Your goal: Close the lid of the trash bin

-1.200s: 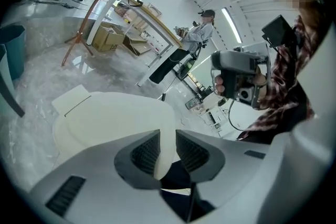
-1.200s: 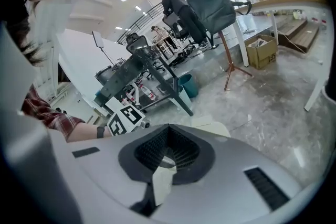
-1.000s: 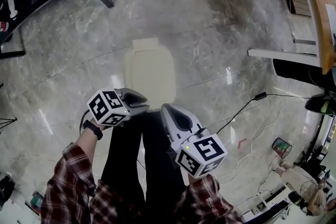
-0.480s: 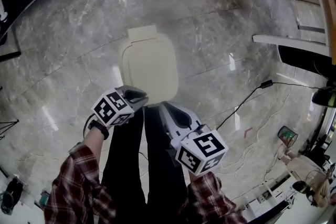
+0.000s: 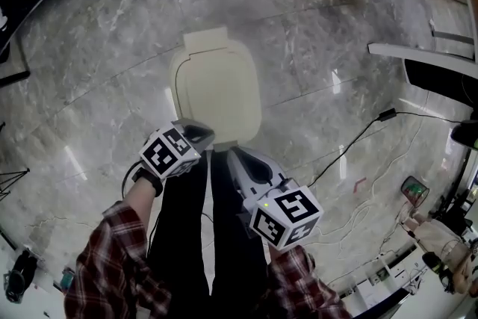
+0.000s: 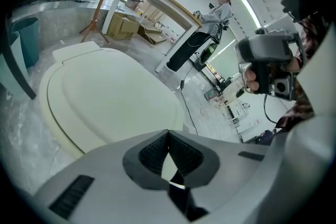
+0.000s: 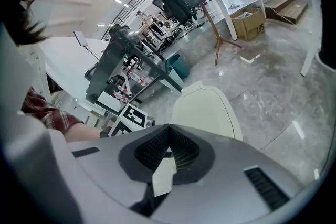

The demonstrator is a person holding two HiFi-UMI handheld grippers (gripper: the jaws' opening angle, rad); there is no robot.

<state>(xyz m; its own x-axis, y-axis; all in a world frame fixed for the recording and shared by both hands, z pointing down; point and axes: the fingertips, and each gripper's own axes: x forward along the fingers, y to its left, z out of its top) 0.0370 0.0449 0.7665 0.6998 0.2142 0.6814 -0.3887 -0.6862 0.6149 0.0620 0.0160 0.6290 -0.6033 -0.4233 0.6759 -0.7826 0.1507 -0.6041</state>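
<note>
On the grey marble floor (image 5: 321, 19), the trash bin lid (image 5: 218, 86) seems shut.

The trash bin lid (image 5: 216, 93) is showing smooth cream plastic with a soft sheen. The floor (image 5: 321, 19) is gleaming like polished grey stone. The left gripper (image 6: 168, 134) and right gripper (image 7: 168, 128) are showing matt grey plastic shells; the sleeve (image 5: 112, 265), checked cloth.

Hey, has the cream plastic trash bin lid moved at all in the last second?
No. The cream plastic trash bin lid lies flat and shut as before, in the same place on the grey marble floor; only the head camera shifted.
</note>
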